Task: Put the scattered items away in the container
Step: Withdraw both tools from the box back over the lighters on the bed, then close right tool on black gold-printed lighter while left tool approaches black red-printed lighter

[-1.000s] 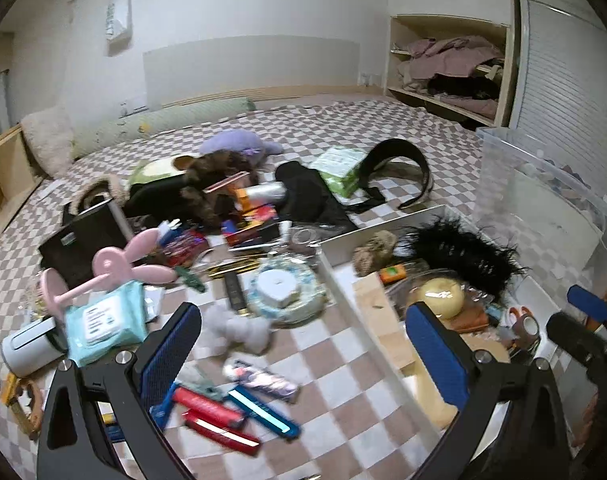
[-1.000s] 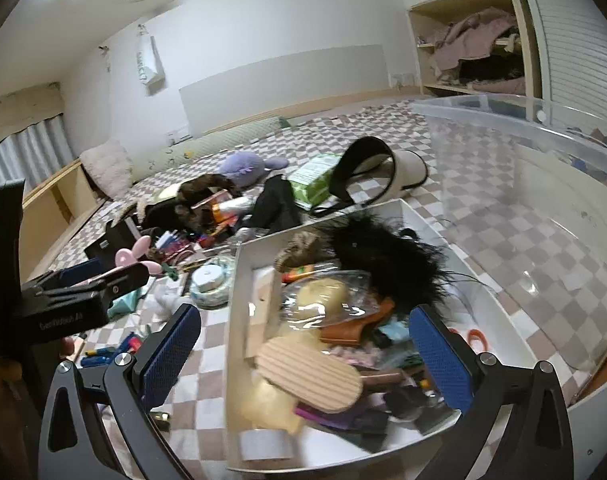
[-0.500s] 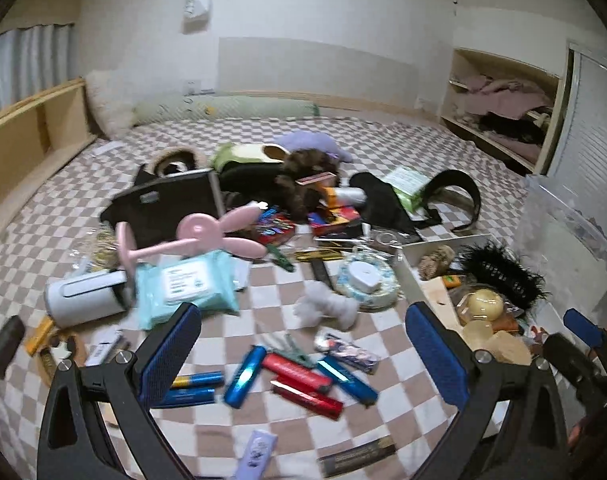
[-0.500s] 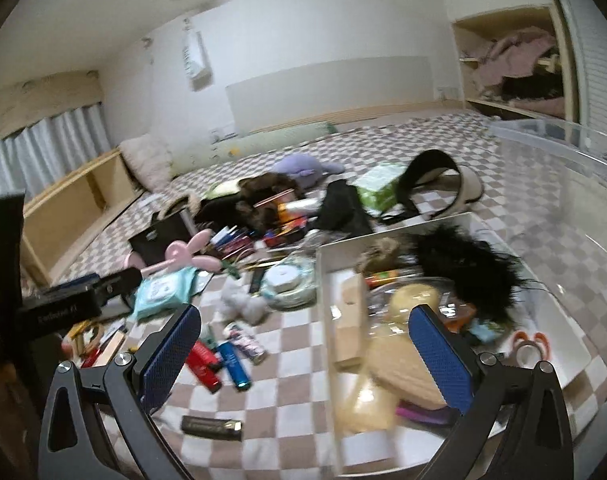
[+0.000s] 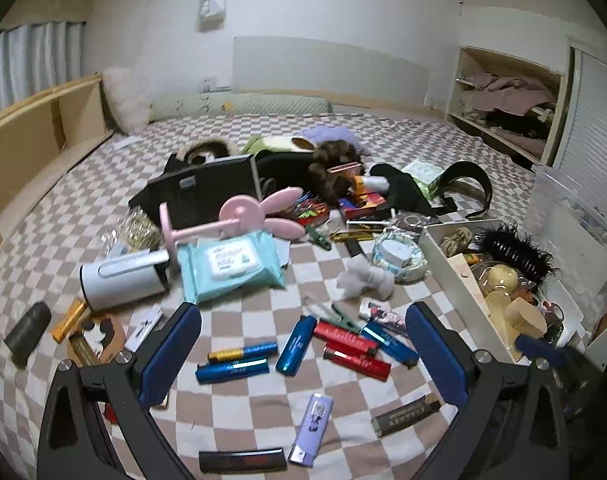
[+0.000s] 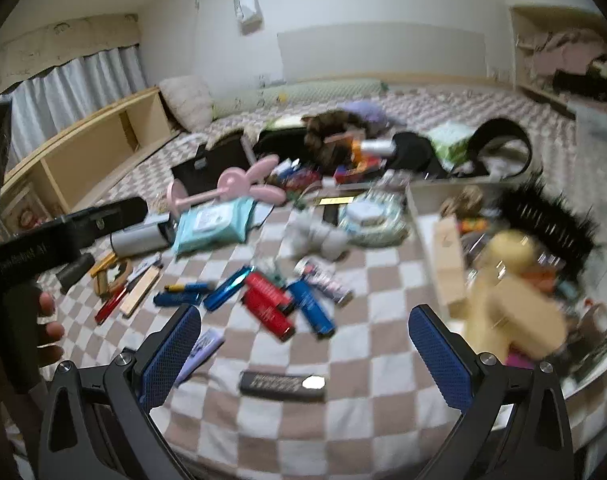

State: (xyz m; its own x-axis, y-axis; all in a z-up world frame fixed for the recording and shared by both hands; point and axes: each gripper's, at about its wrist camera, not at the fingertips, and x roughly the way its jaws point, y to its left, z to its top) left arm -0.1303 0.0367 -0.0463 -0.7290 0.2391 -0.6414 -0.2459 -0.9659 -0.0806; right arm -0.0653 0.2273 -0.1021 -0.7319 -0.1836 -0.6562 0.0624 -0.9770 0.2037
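Many small items lie scattered on a checkered blanket. Red and blue lighters lie in a cluster just ahead of both grippers. A purple lighter and a dark bar lie nearer. A white container at the right holds a black feathery thing, a wooden brush and a yellow ball. My left gripper is open and empty above the lighters. My right gripper is open and empty too, over the dark bar. The right wrist view is blurred.
A blue wipes pack, a pink bunny stand, a white cylinder, a black bag and a black visor lie farther back. A clear plastic bin stands at the right. A hand holds the left gripper's body.
Both cameras have swung left, away from the white container and toward the scattered lighters. The container now sits at the right edge of both views. Both grippers stay open.
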